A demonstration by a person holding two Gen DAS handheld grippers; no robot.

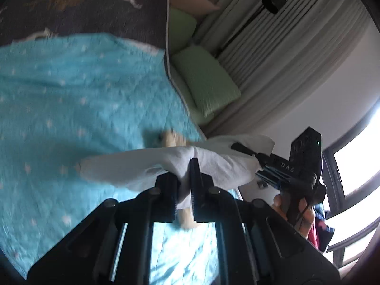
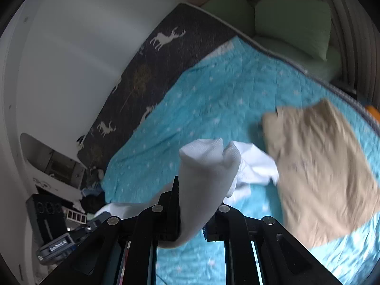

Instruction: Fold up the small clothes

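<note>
Black gripper frames fill the bottom of both wrist views, and both claws are nipped down on the same white garment (image 1: 213,163), which hangs in the air above the turquoise star quilt (image 1: 71,90). Beyond the quilt lies a dark deer-print blanket (image 2: 166,38), with green pillows (image 1: 204,80) against the curtain.

Seen from the left wrist, the garment stretches as a band across the frame, its long axis running side to side from the left gripper (image 1: 187,178) out toward the right gripper (image 1: 256,161), whose handle is wrapped by a hand (image 1: 294,211). So the cloth is spanned between the two claws, each at one end of that axis. The left jaws stand almost together with a thin pinch of fabric in them.

From the right wrist, the right gripper's jaws are likewise nearly closed, a thick white bunch standing up from between them. Just beside it, to the right on the quilt, rests a folded beige cloth (image 2: 320,166).

Judging from this, the coming move hinges on laying that long axis down flat on the bare quilt left of the beige piece, both hands descending evenly
</note>
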